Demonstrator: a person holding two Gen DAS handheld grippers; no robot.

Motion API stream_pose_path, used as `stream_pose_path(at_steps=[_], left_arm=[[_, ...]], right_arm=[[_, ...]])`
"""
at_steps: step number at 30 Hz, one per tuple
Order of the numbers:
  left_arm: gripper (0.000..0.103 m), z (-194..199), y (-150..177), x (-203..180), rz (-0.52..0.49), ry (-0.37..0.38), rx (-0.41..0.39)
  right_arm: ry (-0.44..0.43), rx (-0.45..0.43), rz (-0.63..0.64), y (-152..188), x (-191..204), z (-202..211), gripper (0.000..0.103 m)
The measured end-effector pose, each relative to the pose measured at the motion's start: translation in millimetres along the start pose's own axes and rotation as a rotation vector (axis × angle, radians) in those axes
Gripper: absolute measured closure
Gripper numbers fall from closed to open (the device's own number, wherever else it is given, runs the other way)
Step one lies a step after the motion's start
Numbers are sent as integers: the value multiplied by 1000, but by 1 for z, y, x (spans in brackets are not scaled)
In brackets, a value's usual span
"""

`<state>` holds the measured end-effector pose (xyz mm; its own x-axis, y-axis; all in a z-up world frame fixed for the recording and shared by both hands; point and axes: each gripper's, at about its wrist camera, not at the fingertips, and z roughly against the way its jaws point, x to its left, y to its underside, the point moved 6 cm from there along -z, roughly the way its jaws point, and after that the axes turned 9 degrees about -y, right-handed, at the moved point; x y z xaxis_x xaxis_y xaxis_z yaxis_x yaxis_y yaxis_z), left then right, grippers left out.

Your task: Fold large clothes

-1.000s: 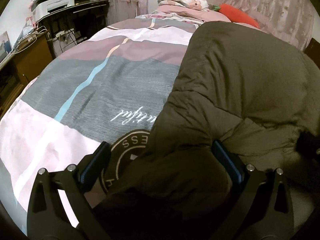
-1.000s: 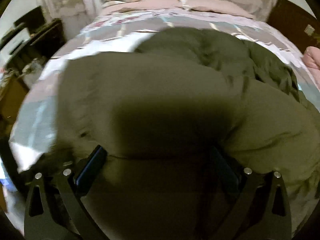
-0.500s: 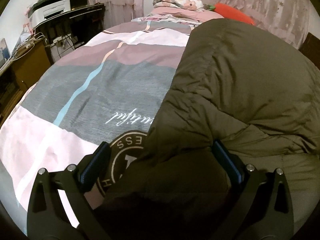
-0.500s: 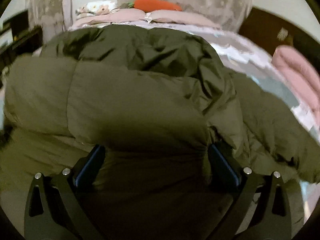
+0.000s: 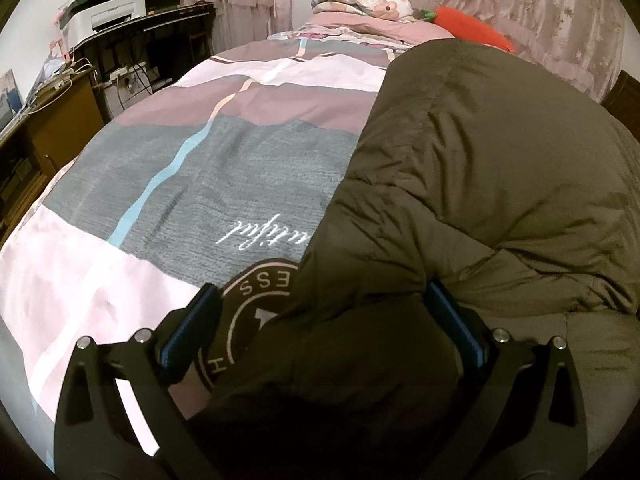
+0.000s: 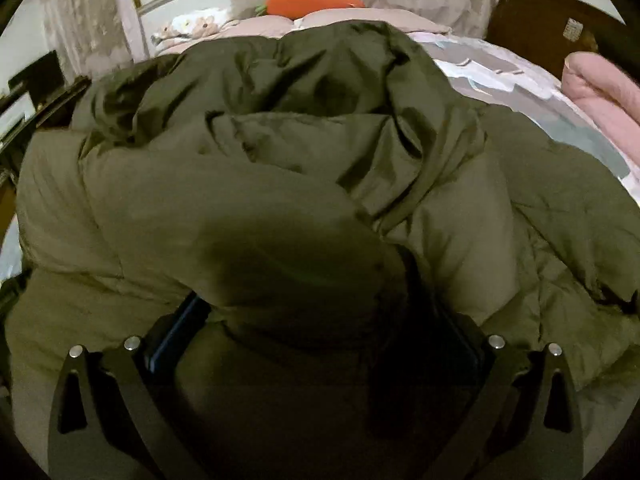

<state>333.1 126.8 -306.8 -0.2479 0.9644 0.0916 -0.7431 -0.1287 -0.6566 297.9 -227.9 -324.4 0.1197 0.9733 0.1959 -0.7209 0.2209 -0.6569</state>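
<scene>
A large olive-green puffer jacket lies bunched on the bed. In the left wrist view its folded edge fills the right half and runs between my left gripper's wide-set fingers, which bracket a thick fold. In the right wrist view the jacket fills nearly the whole frame. My right gripper also has its fingers wide apart with a thick bulge of jacket between them. Whether either grips the fabric is hidden by the padding.
The bed cover is pink, grey and mauve with a round logo. Pillows and an orange carrot-shaped cushion lie at the head. A dark desk with a printer stands left. A pink blanket lies at the right.
The right gripper has swung rightward with the jacket, bringing its crumpled upper part and the pink blanket into view. The left view has barely shifted.
</scene>
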Motion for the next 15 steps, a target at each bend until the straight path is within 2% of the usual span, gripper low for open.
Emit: stream_pose_path(at_steps=[7, 8, 9, 10, 11, 12, 13, 15], left_arm=[[2, 1, -1, 3, -3, -6, 28], [2, 6, -2, 5, 12, -12, 24], [2, 22, -5, 11, 63, -20, -16], [2, 43, -8, 17, 141, 4, -74], [2, 73, -14, 22, 257, 98, -150], [2, 89, -17, 21, 310, 156, -180], [2, 106, -22, 16, 349, 209, -195], [2, 129, -32, -14, 329, 286, -192]], right_arm=[[-9, -5, -2, -2, -3, -2, 1], [-9, -7, -2, 4, 9, 0, 1], [-13, -7, -4, 4, 10, -1, 1], [-21, -7, -9, 4, 17, -4, 1], [-29, -6, -15, -1, 21, -9, 1], [-35, -8, -19, 0, 25, -7, 1], [-48, -12, -26, 0, 25, -6, 1], [-120, -21, -73, 0, 18, 5, 1]])
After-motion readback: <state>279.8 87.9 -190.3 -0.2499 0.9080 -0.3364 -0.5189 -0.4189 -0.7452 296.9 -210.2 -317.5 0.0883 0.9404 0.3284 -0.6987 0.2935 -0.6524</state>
